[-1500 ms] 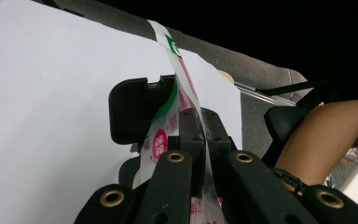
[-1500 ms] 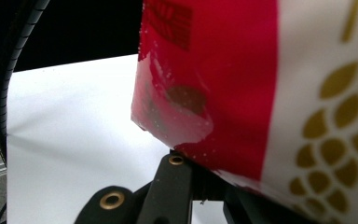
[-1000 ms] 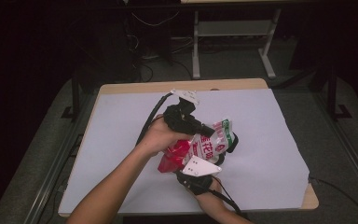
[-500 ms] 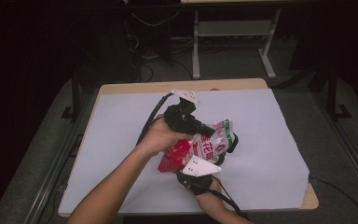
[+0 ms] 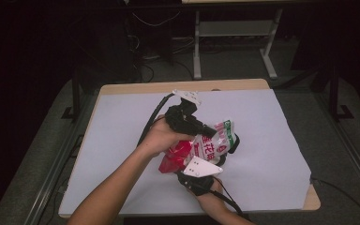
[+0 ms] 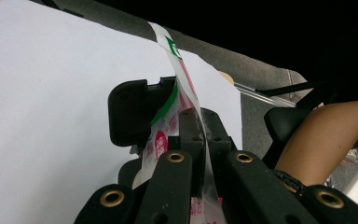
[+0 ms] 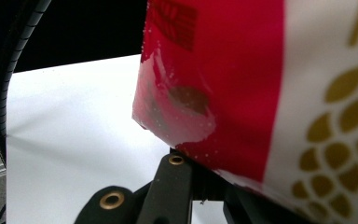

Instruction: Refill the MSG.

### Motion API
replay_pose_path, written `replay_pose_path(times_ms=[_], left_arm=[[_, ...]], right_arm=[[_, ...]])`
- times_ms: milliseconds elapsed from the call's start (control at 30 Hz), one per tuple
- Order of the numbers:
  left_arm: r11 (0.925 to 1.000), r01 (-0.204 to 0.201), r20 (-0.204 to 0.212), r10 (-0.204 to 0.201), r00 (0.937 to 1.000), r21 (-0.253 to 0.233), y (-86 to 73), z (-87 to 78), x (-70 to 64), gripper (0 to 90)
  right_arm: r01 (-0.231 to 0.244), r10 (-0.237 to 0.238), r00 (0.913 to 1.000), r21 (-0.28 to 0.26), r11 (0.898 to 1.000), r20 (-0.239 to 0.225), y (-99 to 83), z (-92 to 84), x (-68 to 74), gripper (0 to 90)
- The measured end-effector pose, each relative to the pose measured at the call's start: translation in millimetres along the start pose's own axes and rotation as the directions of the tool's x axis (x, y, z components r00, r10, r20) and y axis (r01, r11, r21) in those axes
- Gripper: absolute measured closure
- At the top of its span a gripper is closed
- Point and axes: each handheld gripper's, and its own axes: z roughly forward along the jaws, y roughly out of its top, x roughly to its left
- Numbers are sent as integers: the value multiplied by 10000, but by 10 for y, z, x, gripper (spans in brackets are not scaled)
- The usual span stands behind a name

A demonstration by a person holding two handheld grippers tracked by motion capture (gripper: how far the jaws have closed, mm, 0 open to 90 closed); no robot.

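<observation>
Your left tool (image 5: pixel 201 127) sits above the middle of the counter (image 5: pixel 122 140), which is covered by a white sheet. Its jaws are closed tight on the upper edge of the snack bag (image 5: pixel 206 147). In the left gripper view the left tool (image 6: pixel 193 140) pinches the thin, clear seam of the snack bag (image 6: pixel 179 79), which rises from between the jaws and leans away toward the far edge of the white sheet. Your left hand (image 5: pixel 161 138) wraps the body of that tool, and its black cable loops back toward the far side of the counter.

The bag itself is held up off the counter between the two tools, red at its lower left end and white with green and red print toward its right end. It is tilted, with the printed end higher.

Your right tool (image 5: pixel 194 176) comes in from the near edge, just below the bag, with its grey three-cornered plate on top. Its jaws are also clamped shut on the bag's lower red part. In the right gripper view the snack bag (image 7: pixel 242 84) shows its red film with a golden grain pattern just above the right tool (image 7: pixel 200 177), and a clear, crumpled corner hangs over the white sheet.
</observation>
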Motion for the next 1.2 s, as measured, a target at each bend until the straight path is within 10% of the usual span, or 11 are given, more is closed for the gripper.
replay_pose_path(times_ms=[1200], left_arm=[[10000,24,14,-24,10000,-4,10,13,-3,897]], right_arm=[[-13,13,10000,-7,10000,-30,5,-3,-2,900]])
